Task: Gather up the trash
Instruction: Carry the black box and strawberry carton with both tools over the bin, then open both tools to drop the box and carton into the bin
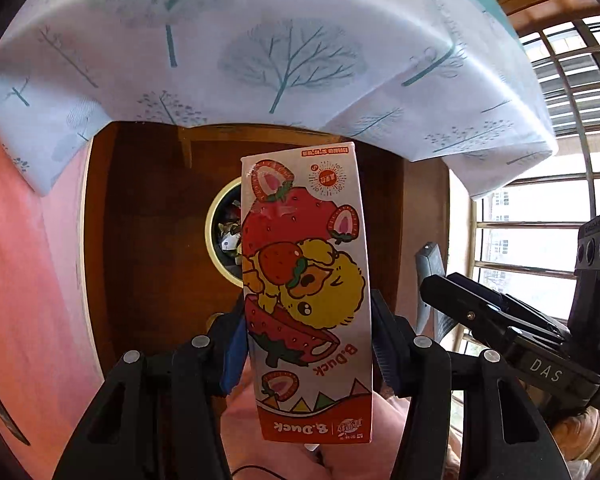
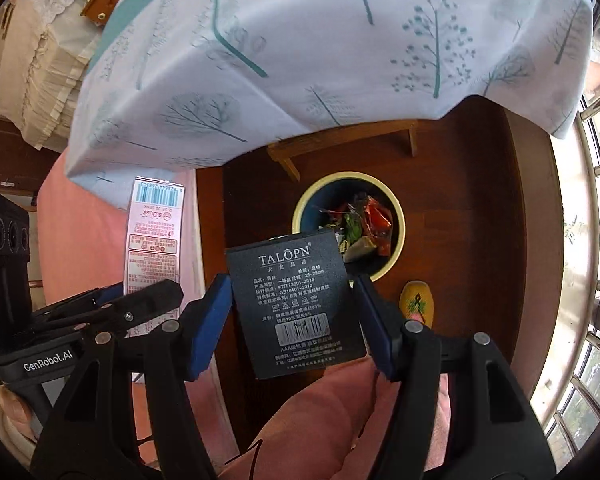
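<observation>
My left gripper (image 1: 308, 344) is shut on a white and red B.Duck strawberry carton (image 1: 304, 280), held upright above the floor. Behind it stands a round cream-rimmed trash bin (image 1: 214, 236) with wrappers inside, mostly hidden by the carton. My right gripper (image 2: 296, 316) is shut on a black TALOPN card package (image 2: 296, 304), held just this side of the same bin (image 2: 398, 236), which holds several coloured wrappers. The carton also shows in the right wrist view (image 2: 152, 240), at the left, with the left gripper (image 2: 112, 312) below it. The right gripper shows in the left wrist view (image 1: 480, 312) at the right.
A table with a white tree-print cloth (image 1: 280, 52) overhangs the bin at the top. The floor is dark wood (image 2: 460, 200). A pink surface (image 1: 28, 260) lies at the left. A yellow slipper (image 2: 416, 304) lies near the bin. Barred windows (image 2: 596, 240) run along the right.
</observation>
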Motion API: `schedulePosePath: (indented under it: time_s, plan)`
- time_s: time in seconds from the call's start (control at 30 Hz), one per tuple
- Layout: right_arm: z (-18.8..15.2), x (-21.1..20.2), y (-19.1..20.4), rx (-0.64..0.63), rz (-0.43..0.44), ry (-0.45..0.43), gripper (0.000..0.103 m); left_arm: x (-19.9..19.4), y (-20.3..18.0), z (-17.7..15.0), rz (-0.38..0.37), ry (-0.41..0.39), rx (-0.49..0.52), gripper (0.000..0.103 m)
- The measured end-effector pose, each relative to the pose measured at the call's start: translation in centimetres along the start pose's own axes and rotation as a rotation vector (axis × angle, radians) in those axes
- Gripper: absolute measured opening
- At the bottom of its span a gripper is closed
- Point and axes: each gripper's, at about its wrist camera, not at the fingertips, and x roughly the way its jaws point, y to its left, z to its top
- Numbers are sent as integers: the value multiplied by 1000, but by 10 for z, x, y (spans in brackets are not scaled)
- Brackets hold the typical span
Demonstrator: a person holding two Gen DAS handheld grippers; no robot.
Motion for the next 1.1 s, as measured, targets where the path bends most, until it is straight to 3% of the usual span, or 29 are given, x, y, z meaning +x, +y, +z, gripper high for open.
schedulePosePath:
  time_s: [0.23, 0.6, 0.87, 0.97, 1.1]
  plan:
    - [0, 83, -42, 12, -12, 47, 59, 82, 22, -12, 56, -15, -66, 55]
    - [21, 199, -92, 49, -7, 35, 60, 196, 48, -1, 59, 23, -105, 55]
    - [44, 273, -97, 45, -43, 39, 63, 238, 54, 8, 73, 55, -79, 55]
    - [50, 290, -99, 50, -62, 26, 76, 248, 55, 10, 86, 75, -60, 61]
    - [51, 296, -98, 26, -59, -7, 77, 252, 55, 12, 106, 84, -40, 81]
